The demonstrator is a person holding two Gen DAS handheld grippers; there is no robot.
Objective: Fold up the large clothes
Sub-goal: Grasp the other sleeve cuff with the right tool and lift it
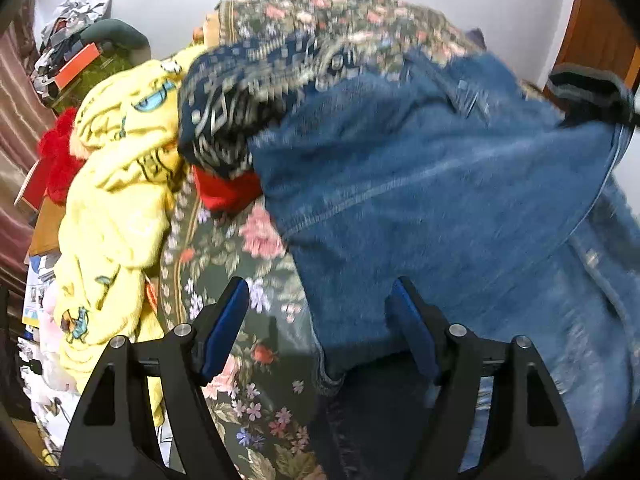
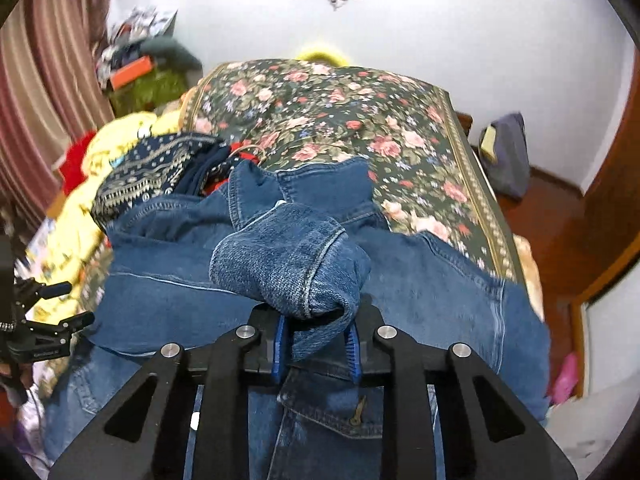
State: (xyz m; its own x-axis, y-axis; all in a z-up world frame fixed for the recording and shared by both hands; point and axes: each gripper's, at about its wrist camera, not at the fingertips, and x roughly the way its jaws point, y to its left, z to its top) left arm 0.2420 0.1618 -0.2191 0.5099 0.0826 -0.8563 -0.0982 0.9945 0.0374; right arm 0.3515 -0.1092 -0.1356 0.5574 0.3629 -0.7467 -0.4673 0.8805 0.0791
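Note:
A blue denim jacket [image 2: 432, 292] lies spread on a floral bedspread [image 2: 320, 112]. My right gripper [image 2: 318, 350] is shut on a bunched denim sleeve cuff [image 2: 288, 264] and holds it above the jacket's body. My left gripper [image 1: 320, 328] is open and empty, hovering over the jacket's left edge [image 1: 440, 208] and the bedspread [image 1: 248, 264]. The other gripper shows at the right edge of the left wrist view [image 1: 592, 92] and at the left edge of the right wrist view [image 2: 40, 328].
A yellow cartoon-print blanket [image 1: 116, 216], a navy patterned cloth [image 1: 224, 96] and a red garment [image 1: 228, 192] are piled left of the jacket. Clutter sits in the far left corner [image 2: 136, 68]. A curtain [image 2: 44, 80] hangs on the left. Wooden floor and a bag [image 2: 508, 156] lie right of the bed.

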